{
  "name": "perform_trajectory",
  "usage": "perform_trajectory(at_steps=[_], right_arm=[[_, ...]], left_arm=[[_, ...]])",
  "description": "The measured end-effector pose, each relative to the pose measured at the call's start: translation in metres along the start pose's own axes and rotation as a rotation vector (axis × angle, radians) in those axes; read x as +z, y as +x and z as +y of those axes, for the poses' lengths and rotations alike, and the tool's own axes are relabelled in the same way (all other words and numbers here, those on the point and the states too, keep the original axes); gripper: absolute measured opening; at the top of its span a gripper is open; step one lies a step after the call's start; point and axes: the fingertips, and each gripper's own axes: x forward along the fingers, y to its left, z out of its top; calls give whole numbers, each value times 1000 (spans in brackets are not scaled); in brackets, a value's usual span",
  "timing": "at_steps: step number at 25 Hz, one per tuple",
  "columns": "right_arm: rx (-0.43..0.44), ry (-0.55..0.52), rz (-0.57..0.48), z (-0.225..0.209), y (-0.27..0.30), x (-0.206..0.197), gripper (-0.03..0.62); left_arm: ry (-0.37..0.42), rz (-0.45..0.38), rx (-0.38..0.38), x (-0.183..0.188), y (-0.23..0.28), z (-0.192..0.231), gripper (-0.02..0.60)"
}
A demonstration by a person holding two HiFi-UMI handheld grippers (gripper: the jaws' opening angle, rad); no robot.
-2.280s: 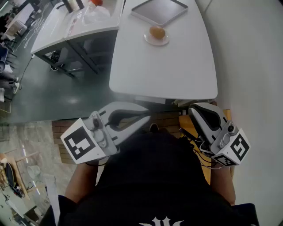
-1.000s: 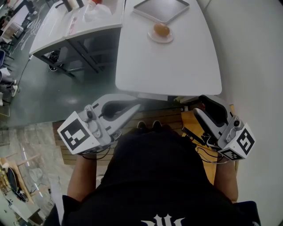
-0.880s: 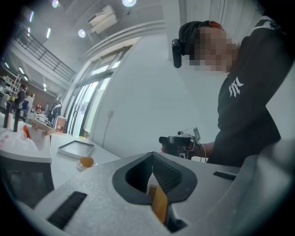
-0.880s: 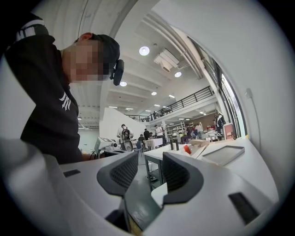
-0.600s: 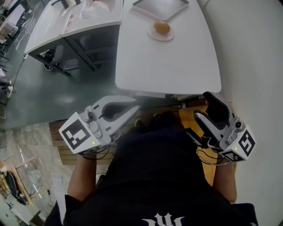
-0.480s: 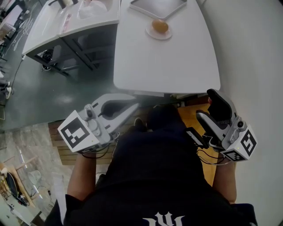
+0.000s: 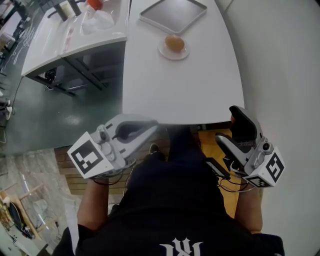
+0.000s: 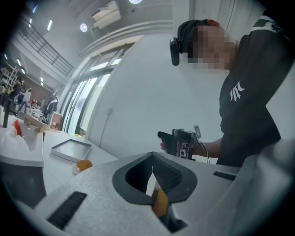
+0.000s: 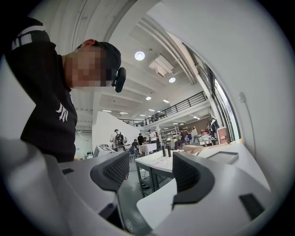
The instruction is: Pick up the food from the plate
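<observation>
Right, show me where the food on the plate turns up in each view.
Head view: the food sits on its plate at top centre, just below the tray.
Left gripper view: a small orange lump at lower left, right below the tray.
Right gripper view: the food is not to be seen; the tray shows at the right.
Shared landmark: the tray.

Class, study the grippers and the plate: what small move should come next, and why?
Probably carry the right gripper forward over the table toward the food on the plate. Its jaws are opening with nothing between them, it hangs by the table's near edge, and the food lies at the far end.
</observation>
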Motion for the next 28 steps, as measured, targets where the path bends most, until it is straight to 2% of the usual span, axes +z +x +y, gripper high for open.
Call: perform_trajectory(at_steps=[5, 8, 11, 16, 21, 28], right_arm=[[15, -27, 13, -44, 22, 7, 290], [22, -18, 21, -77, 39, 7, 301], [43, 2, 21, -109, 64, 10, 310], [77, 40, 47, -156, 99, 19, 324], [88, 49, 94, -209, 141, 6, 344], [125, 33, 188, -260, 197, -15, 350]], left_arm=[[-11, 7, 25, 10, 22, 42, 6], [-7, 37, 26, 11, 41, 65, 5], [-28, 84, 60, 16, 56, 93, 6], [-32, 125, 67, 41, 71, 122, 6], [-59, 205, 104, 29, 83, 175, 5], [-151, 210, 123, 14, 96, 233, 6]])
